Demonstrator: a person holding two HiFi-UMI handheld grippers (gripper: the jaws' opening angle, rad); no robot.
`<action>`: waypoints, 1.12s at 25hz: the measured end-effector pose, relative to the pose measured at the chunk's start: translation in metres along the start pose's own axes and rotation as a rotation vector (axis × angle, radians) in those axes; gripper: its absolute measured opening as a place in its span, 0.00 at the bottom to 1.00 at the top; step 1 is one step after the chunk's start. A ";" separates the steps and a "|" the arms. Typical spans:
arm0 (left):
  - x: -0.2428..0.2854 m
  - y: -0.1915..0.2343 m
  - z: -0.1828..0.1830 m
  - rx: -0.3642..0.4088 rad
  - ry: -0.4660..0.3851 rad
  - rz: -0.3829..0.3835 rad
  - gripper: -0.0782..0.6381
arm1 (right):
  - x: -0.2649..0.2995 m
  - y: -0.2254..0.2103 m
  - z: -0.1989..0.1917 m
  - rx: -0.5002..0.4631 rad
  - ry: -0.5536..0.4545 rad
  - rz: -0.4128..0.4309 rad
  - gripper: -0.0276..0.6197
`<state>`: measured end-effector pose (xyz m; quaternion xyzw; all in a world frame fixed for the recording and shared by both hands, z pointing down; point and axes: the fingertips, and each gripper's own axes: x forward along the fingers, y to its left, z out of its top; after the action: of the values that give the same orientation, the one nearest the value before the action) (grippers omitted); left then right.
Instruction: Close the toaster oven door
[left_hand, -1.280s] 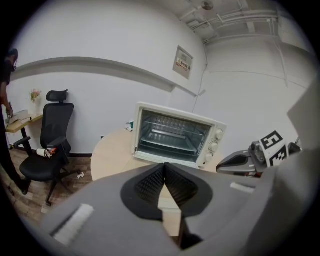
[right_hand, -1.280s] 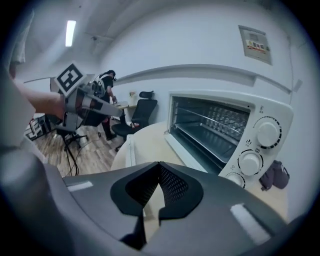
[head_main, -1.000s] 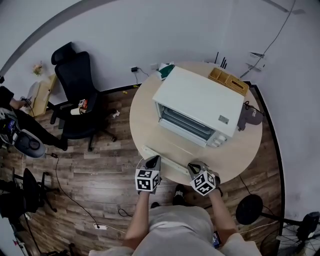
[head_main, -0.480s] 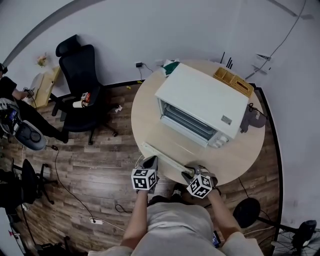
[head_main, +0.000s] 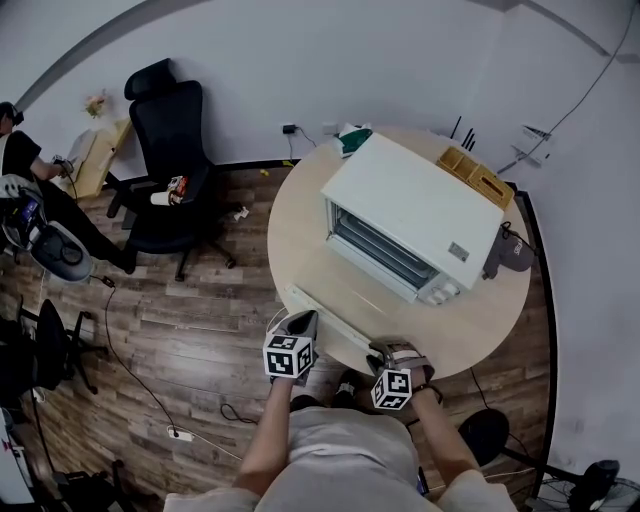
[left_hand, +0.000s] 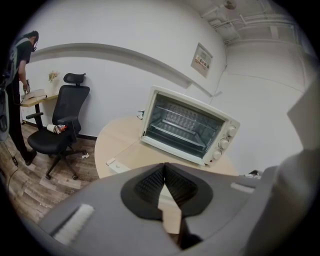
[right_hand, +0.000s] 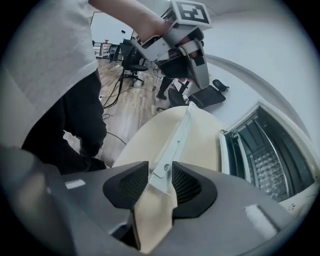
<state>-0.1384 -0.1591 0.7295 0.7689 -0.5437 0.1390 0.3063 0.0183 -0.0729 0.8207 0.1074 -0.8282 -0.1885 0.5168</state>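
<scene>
The wooden floor (head_main: 180, 330) fills the left and the lower part of the head view. Reading that view as a clock, the round table (head_main: 300, 230) of light wood stands from the centre toward 2 o'clock. The person (head_main: 340, 450) who holds the grippers stands at 6 o'clock, close against the table's edge. A black office chair (head_main: 170, 160) stands on the floor at 10 o'clock, well apart from the table. On the table, toward 1 o'clock, sits the white toaster oven (head_main: 420, 205), its open mouth turned toward 7 o'clock, with the wire rack visible inside. Its door (head_main: 325, 318) is fully down: it lies flat over the tabletop from the oven's front and reaches the table's edge at 6 o'clock, with the white front bar as its outer edge. The left gripper (head_main: 303, 322) is at the 7 o'clock end of this bar. Its own view shows its jaws pressed together with nothing between them, pointing across the table at the oven. Whether its tip touches the bar I cannot tell. The right gripper (head_main: 390, 352) is at the other end of the bar, at 5 o'clock. In its own view the jaws are spread and have just been opening. The door's front bar stands between the pads (right_hand: 187, 185), but they do not pinch it. Two small wooden boxes (head_main: 473, 172) stand behind the oven, at 1 o'clock on the table.
</scene>
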 end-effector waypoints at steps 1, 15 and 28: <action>0.000 0.001 -0.001 -0.005 -0.003 0.001 0.19 | 0.001 -0.001 0.000 -0.010 0.006 -0.020 0.25; -0.001 -0.008 -0.010 0.002 -0.007 -0.038 0.32 | -0.007 -0.007 0.003 0.029 -0.012 -0.072 0.24; 0.000 -0.004 -0.016 -0.076 -0.023 -0.036 0.34 | -0.036 -0.027 0.012 0.075 -0.062 -0.161 0.19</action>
<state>-0.1328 -0.1485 0.7402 0.7679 -0.5381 0.1040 0.3317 0.0227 -0.0813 0.7754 0.1871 -0.8389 -0.2015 0.4697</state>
